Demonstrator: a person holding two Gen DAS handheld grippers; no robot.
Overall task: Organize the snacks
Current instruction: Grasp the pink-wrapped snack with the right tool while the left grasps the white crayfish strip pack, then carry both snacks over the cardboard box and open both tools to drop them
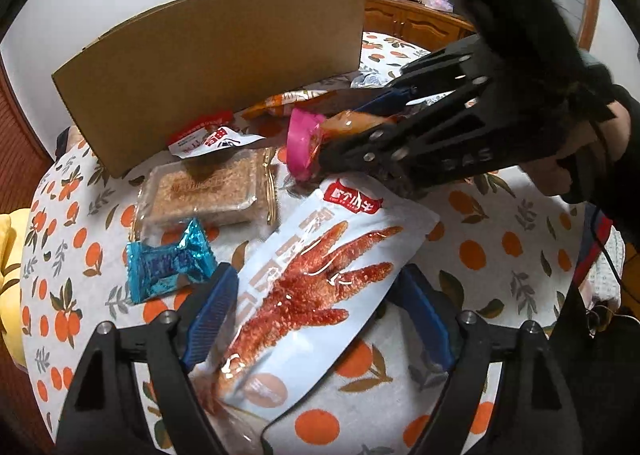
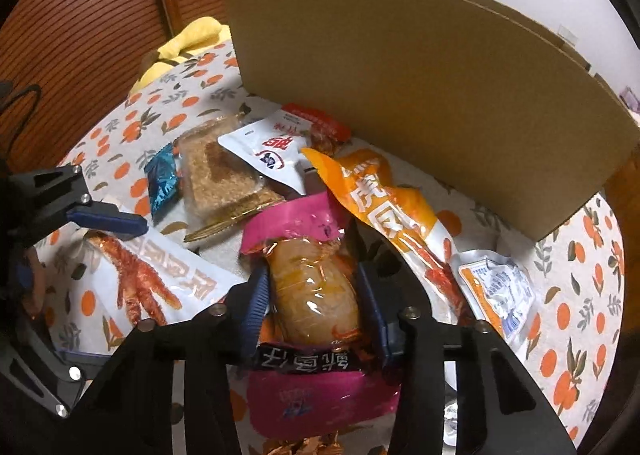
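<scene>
My left gripper point(image 1: 316, 291) is open around a white chicken-foot snack pouch point(image 1: 316, 279) that lies on the orange-print tablecloth point(image 1: 480, 251); the blue pads stand on either side of it, apart from it. That pouch also shows in the right wrist view point(image 2: 160, 275). My right gripper point(image 2: 312, 287) is shut on a pink-ended sausage pack point(image 2: 316, 291) and holds it above the table; it also shows in the left wrist view point(image 1: 304, 143). A cardboard box point(image 1: 216, 67) stands behind the snacks.
On the cloth lie a blue foil candy point(image 1: 168, 263), a clear pack of brown cake point(image 1: 208, 191), a red-white pouch point(image 1: 208, 139), an orange pouch point(image 2: 384, 207) and a small silver-orange sachet point(image 2: 496, 287). A yellow object point(image 2: 192, 39) sits at the table's edge.
</scene>
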